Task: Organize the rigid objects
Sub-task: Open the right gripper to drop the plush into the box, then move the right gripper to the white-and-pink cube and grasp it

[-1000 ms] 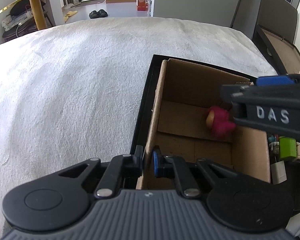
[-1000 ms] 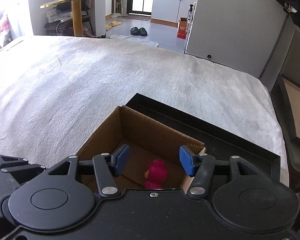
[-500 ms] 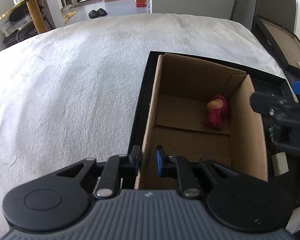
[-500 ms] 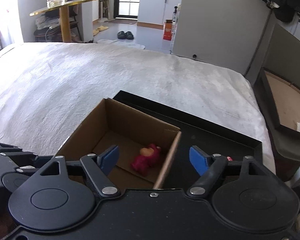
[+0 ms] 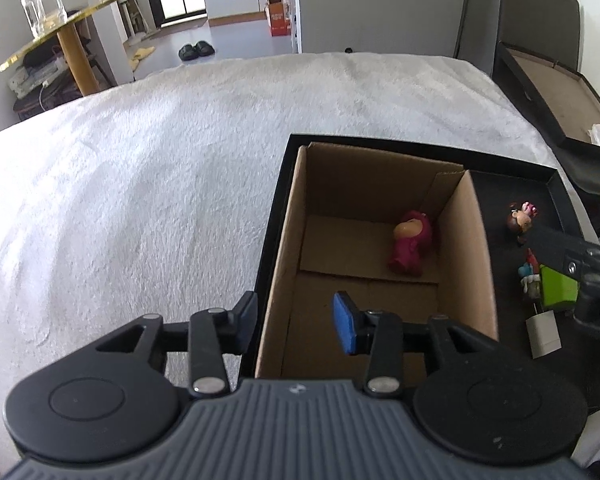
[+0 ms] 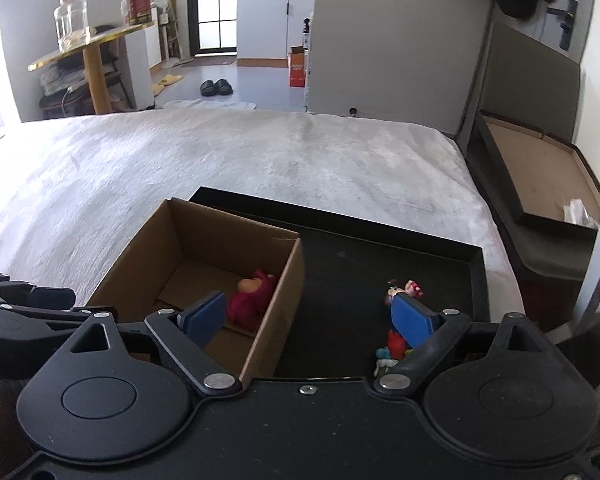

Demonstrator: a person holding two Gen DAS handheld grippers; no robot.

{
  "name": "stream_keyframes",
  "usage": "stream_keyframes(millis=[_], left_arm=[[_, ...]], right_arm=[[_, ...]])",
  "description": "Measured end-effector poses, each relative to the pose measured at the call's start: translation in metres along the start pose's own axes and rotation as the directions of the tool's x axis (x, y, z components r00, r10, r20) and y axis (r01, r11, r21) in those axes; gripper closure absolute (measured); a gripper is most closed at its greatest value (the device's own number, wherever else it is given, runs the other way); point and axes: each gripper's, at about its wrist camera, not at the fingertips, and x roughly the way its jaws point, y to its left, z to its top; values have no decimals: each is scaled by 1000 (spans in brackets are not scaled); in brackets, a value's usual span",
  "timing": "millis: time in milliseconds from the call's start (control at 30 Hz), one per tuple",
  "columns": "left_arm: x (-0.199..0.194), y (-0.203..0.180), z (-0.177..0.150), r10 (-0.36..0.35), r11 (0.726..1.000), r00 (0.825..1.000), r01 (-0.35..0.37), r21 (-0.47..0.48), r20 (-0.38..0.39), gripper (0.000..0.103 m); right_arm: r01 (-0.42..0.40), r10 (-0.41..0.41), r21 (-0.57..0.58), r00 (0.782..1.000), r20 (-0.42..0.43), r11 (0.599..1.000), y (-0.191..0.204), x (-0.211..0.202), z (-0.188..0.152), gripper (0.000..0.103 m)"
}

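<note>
A pink bear figure (image 5: 410, 246) lies inside an open cardboard box (image 5: 470, 248), which stands in a black tray (image 5: 540, 188) on the white bed. It also shows in the right wrist view (image 6: 250, 302). Small figures lie on the tray right of the box: a doll with a pink bow (image 5: 520, 218), a red and blue figure (image 6: 390, 350), a green block (image 5: 558, 292) and a white block (image 5: 544, 332). My left gripper (image 5: 296, 320) is open and straddles the box's left wall. My right gripper (image 6: 308, 318) is open wide and empty over the box's right wall.
A second open black box (image 6: 540, 176) sits at the right of the bed. A gold side table (image 6: 88, 44) with glass jars stands at the far left. The white bedspread (image 5: 140, 184) spreads left of and beyond the tray.
My left gripper has let go of the box's left wall and opened. My right gripper rose and moved right off the box, opening wider; the pink bear now lies in the box.
</note>
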Motion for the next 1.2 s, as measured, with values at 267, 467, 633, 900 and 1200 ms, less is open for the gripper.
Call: stream_keyframes(millis=[267, 467, 633, 900, 1200], left_arm=[[-11, -19, 4, -5, 999, 1000, 4, 38, 17, 62], [-14, -35, 3, 39, 996, 998, -42, 73, 40, 34], [-15, -48, 3, 46, 995, 998, -49, 88, 45, 23], [-11, -76, 4, 45, 988, 998, -52, 144, 50, 20], [-5, -101, 5, 48, 980, 998, -56, 189, 50, 20]], right_arm=[[7, -7, 27, 1000, 15, 1000, -16, -6, -14, 13], [0, -2, 77, 1000, 18, 997, -32, -7, -26, 7], [8, -9, 126, 1000, 12, 992, -50, -5, -39, 6], [30, -30, 193, 1000, -4, 981, -79, 0, -61, 6], [36, -34, 275, 999, -10, 961, -108, 9, -73, 14]])
